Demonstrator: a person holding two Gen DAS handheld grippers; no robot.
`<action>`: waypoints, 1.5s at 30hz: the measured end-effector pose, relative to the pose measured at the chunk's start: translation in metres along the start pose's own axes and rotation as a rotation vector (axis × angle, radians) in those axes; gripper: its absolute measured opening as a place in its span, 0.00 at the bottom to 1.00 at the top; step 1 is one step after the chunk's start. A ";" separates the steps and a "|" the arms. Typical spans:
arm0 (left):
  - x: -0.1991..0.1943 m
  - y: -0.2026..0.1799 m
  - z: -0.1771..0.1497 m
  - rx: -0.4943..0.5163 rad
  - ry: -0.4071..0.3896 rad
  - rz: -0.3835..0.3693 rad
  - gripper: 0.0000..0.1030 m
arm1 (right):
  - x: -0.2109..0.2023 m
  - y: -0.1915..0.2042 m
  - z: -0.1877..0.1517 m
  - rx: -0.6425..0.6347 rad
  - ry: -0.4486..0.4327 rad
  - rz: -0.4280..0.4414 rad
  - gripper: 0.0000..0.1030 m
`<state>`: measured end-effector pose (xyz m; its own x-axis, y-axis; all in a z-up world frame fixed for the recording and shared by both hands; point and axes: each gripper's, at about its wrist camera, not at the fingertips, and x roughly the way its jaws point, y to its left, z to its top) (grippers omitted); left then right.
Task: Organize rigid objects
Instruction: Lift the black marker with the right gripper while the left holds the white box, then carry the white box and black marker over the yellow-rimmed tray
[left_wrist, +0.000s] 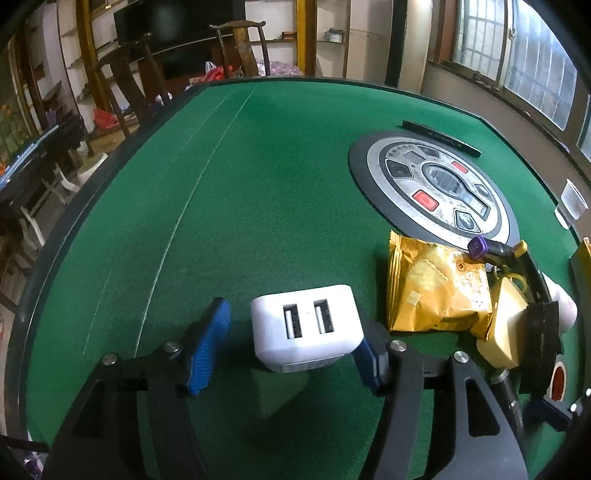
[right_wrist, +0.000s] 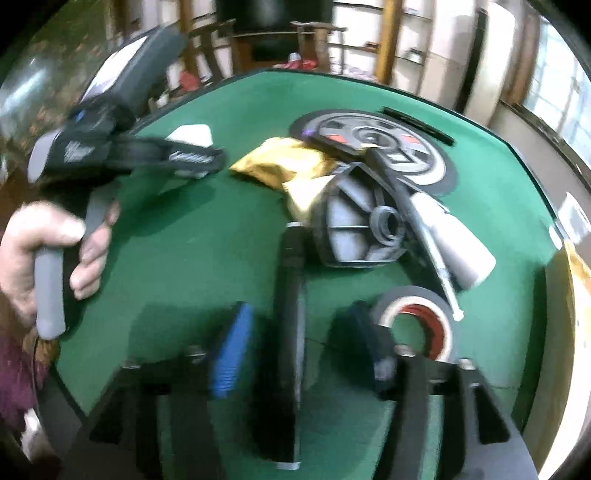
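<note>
Left claw (left_wrist: 293, 339): your jaws stand spread, released, with the white USB charger (left_wrist: 306, 326) sitting between them on the green felt table (left_wrist: 236, 206). The right blue pad (left_wrist: 369, 363) looks to be touching the charger's side or nearly so; the left pad stands clear of it. Just right of that claw lies a yellow snack packet (left_wrist: 436, 291), and right of that a heap: a cream block (left_wrist: 504, 328), a black strap and a purple-capped tube (left_wrist: 484, 248). Farther ahead and to the right sits the round control panel (left_wrist: 432, 184), with a thin black bar (left_wrist: 441, 138) at its far edge.

Right claw (right_wrist: 299, 332): the view is motion-blurred. Your jaws are apart, not clenched, and a long black cylinder (right_wrist: 291, 314) lies lengthwise between them; contact with either pad cannot be judged. Just beside the right finger stands a roll of black tape (right_wrist: 419, 321). Ahead of it lie a grey ribbed disc (right_wrist: 354, 229) and a white tube (right_wrist: 454, 240). To the far left, your left hand (right_wrist: 44, 251) grips the other tool's handle.
</note>
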<state>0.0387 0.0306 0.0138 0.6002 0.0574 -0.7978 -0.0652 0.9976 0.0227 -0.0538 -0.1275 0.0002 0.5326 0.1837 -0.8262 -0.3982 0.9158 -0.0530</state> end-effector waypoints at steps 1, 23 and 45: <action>0.000 0.000 0.000 -0.005 0.003 -0.004 0.60 | 0.003 0.002 -0.001 -0.013 0.023 0.015 0.94; -0.002 0.001 -0.002 -0.010 -0.014 -0.005 0.61 | -0.005 -0.009 0.000 0.027 0.008 0.075 0.13; -0.054 -0.006 0.000 0.019 -0.240 -0.247 0.38 | -0.044 -0.029 -0.011 0.151 -0.127 0.114 0.13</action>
<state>0.0063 0.0210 0.0570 0.7664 -0.1805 -0.6164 0.1190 0.9830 -0.1400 -0.0738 -0.1665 0.0313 0.5845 0.3234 -0.7442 -0.3493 0.9281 0.1290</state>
